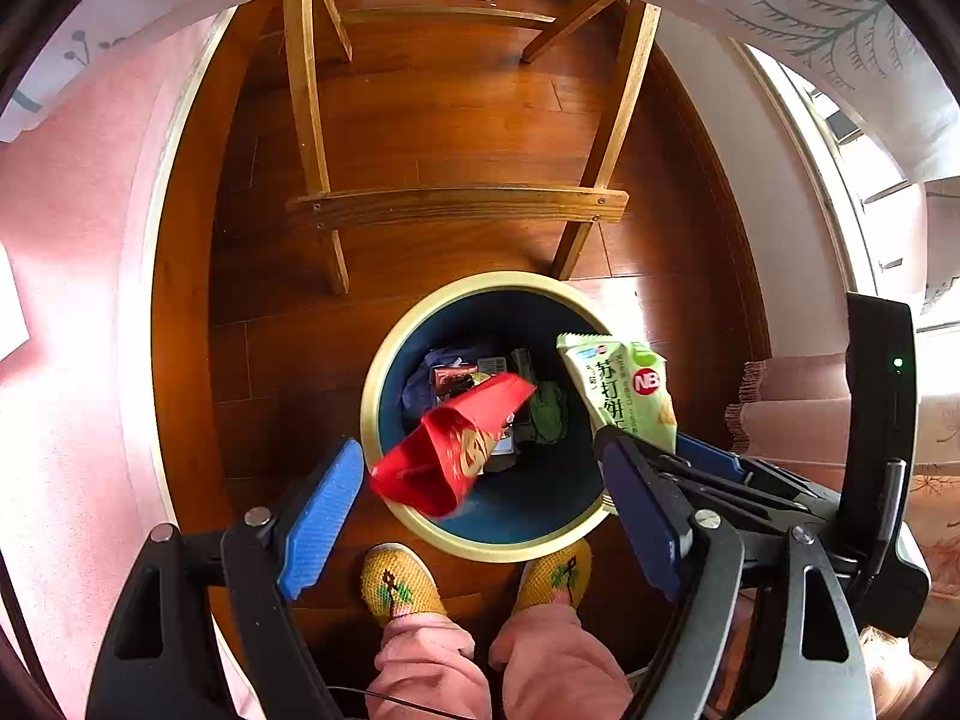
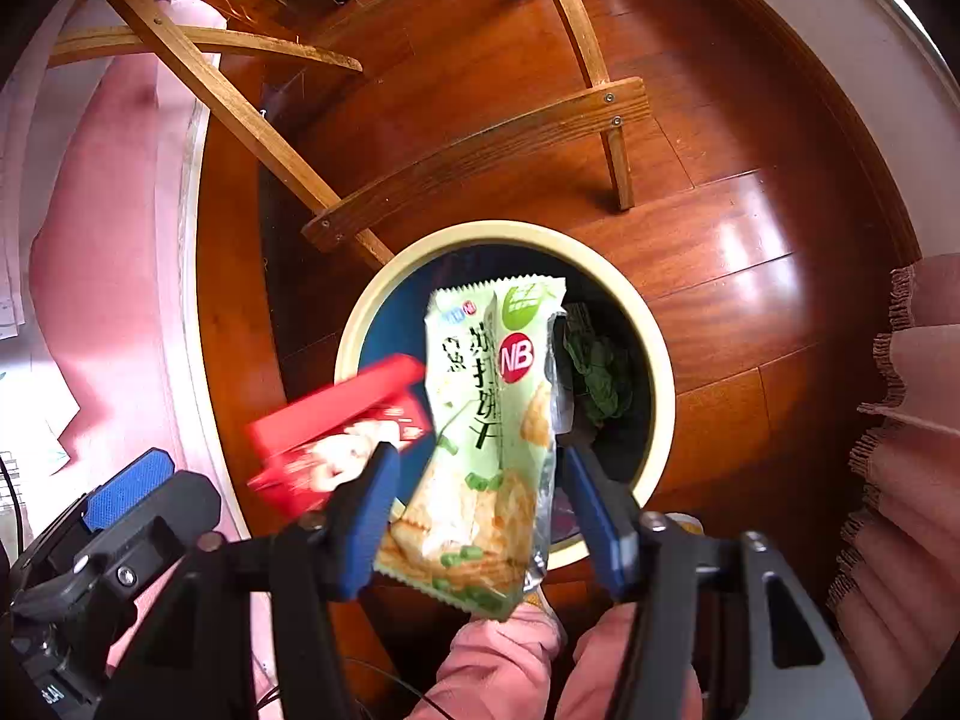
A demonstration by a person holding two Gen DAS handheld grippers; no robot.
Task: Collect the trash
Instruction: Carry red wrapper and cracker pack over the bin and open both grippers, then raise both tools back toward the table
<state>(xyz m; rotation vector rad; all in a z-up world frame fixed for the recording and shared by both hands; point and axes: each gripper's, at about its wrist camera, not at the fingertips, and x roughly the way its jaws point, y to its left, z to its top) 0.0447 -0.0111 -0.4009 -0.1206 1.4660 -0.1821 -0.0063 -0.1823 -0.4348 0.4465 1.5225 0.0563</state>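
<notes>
**Wrappers loose above the bin**

Blue-padded fingers of the left gripper [image 1: 480, 480] stand wide apart, pads clear of a blurred red packet [image 1: 453, 444] over the near rim of the trash bin [image 1: 384, 354]. Right gripper [image 2: 477, 498] is likewise spread; the green cracker wrapper [image 2: 486, 432] hangs between its pads, apparently free of both. Cream-rimmed, blue inside, the bin already holds scraps. Chair legs [image 1: 456, 204] stand just beyond it on the brown wooden floor [image 1: 420, 120]; yellow slippers [image 1: 399, 585] sit at its near edge.
</notes>
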